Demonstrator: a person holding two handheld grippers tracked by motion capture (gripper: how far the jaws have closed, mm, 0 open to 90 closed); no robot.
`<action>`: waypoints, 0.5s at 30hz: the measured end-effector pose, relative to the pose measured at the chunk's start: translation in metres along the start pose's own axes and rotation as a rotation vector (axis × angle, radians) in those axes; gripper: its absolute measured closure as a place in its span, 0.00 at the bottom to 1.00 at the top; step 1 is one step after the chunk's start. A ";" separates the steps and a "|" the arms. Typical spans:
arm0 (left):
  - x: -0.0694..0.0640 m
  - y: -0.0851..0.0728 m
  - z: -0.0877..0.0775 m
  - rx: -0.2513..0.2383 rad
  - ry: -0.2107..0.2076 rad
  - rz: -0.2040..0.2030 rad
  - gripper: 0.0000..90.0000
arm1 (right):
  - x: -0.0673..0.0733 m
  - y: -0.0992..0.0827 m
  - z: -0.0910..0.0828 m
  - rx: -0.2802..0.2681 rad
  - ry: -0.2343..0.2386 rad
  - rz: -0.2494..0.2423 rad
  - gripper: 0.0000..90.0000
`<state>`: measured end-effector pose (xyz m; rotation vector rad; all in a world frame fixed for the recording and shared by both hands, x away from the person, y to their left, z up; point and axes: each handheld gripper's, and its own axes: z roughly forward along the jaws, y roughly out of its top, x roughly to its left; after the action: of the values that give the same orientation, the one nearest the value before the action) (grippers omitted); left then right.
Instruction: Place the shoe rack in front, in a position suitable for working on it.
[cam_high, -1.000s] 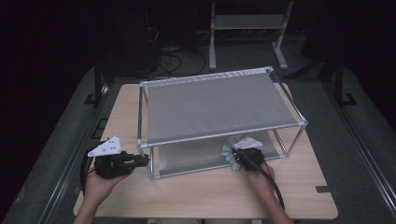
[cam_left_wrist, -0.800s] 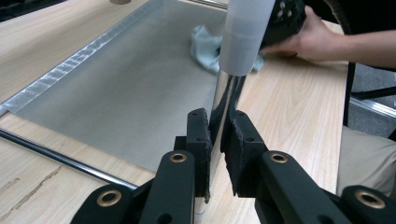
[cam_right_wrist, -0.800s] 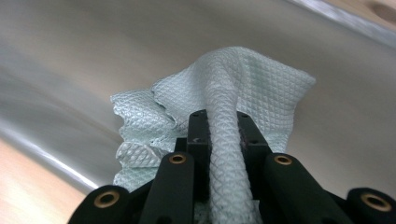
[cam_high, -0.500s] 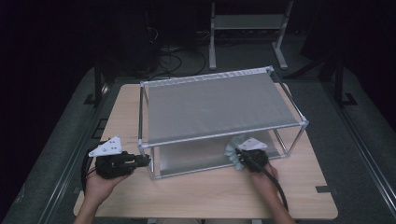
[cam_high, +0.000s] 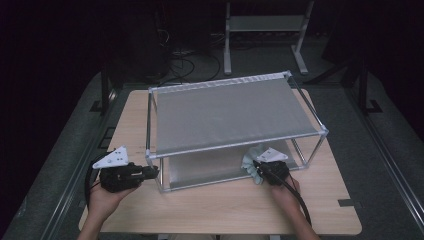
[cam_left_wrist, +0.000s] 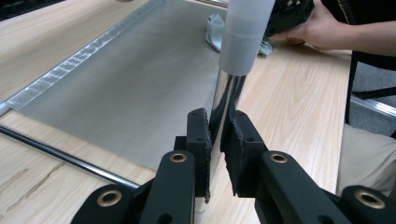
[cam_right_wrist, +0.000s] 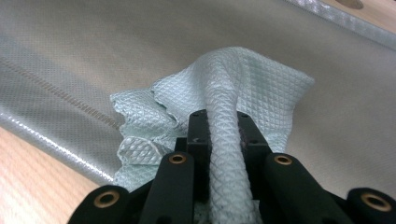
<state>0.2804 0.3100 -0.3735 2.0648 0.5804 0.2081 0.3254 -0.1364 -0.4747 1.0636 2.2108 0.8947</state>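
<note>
Glossy metal frame post (cam_left_wrist: 227, 100) — matt grey mesh shelf (cam_high: 230, 112), quilted pale-green cloth (cam_right_wrist: 233, 98), matt wood table (cam_high: 210, 210)

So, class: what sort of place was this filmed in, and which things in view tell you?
Probably a lab or recording studio: dark surroundings, loose cables on the floor, a metal stand behind, and one wooden table bearing a two-tier mesh rack.

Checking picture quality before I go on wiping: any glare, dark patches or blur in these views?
High view: surroundings nearly black, the table evenly lit, detail soft. Left gripper view: the chrome post between the left gripper pads mirrors light; its white sleeve is blurred. Right gripper view: the cloth weave is crisp, the right gripper dark.
</note>
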 end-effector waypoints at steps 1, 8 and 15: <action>0.000 -0.001 -0.002 0.005 0.003 -0.003 0.89 | 0.003 0.002 0.002 -0.001 -0.004 -0.002 0.88; -0.003 -0.020 -0.034 0.004 0.054 -0.030 0.89 | 0.026 0.027 0.027 -0.022 0.030 -0.060 0.88; -0.008 -0.030 -0.046 -0.011 0.061 -0.030 0.90 | 0.019 0.028 0.026 0.006 0.046 -0.056 0.88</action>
<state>0.2473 0.3540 -0.3731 2.0435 0.6454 0.2572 0.3455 -0.0988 -0.4738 0.9884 2.2701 0.8975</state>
